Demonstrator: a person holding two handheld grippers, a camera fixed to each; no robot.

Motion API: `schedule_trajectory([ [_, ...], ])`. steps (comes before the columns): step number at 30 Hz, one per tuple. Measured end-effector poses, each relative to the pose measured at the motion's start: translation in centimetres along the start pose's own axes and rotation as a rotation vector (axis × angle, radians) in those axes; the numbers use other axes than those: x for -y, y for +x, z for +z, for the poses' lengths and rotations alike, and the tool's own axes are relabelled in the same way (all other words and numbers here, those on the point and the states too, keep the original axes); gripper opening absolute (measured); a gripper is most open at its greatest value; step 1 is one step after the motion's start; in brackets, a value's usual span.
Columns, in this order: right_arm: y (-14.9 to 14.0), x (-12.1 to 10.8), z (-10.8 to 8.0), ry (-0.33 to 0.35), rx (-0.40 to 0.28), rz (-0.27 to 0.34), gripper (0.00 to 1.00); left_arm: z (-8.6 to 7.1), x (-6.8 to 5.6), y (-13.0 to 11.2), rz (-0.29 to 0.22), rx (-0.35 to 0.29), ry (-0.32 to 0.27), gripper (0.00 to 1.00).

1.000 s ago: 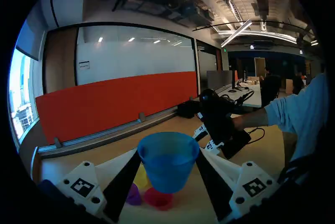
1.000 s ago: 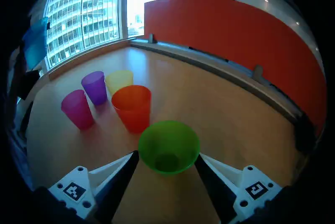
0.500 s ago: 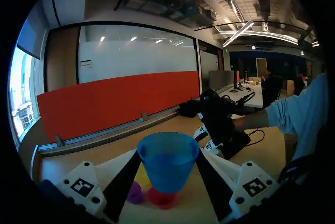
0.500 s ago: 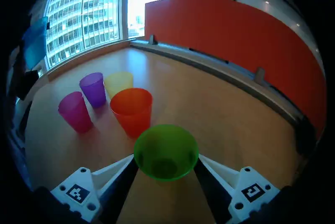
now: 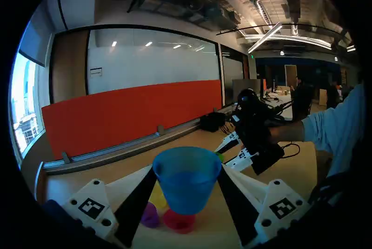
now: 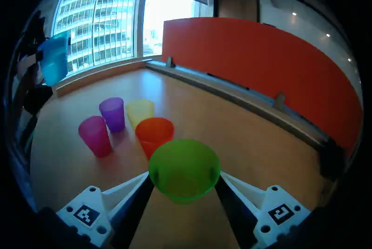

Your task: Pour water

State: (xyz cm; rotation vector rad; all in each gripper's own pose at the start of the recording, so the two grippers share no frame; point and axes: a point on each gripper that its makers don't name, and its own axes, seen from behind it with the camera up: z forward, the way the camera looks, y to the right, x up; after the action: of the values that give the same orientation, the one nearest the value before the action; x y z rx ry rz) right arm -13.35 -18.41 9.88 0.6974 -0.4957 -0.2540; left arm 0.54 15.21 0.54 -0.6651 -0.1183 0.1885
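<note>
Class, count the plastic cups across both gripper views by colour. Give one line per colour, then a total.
blue cup: 1
green cup: 1
orange cup: 1
yellow cup: 1
purple cup: 1
pink cup: 1
Total: 6 cups

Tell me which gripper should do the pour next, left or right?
Left. The left gripper holds the blue cup, which looks partly filled; the right gripper holds a green cup that looks empty, so it likely receives.
</note>
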Motion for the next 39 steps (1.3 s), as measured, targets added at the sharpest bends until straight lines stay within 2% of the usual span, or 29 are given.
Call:
schedule_trajectory([
  [10, 3.5, 1.3, -3.9, -0.001, -0.127, -0.003, 0.89, -0.1, 0.1, 0.0, -0.01, -0.002, 0.007, 0.87],
  [19, 6.6, 2.6, -6.3, -0.023, -0.24, -0.029, 0.9, -0.2, -0.2, 0.4, -0.016, -0.018, 0.003, 0.87],
  [27, 8.5, 4.0, -7.9, -0.039, -0.323, -0.049, 0.9, -0.2, -0.4, 0.7, -0.025, -0.03, 0.0, 0.87],
  [39, 10.8, 5.9, -9.6, -0.025, -0.42, -0.036, 0.9, -0.1, -0.4, 1.0, -0.037, -0.044, -0.006, 0.87],
])
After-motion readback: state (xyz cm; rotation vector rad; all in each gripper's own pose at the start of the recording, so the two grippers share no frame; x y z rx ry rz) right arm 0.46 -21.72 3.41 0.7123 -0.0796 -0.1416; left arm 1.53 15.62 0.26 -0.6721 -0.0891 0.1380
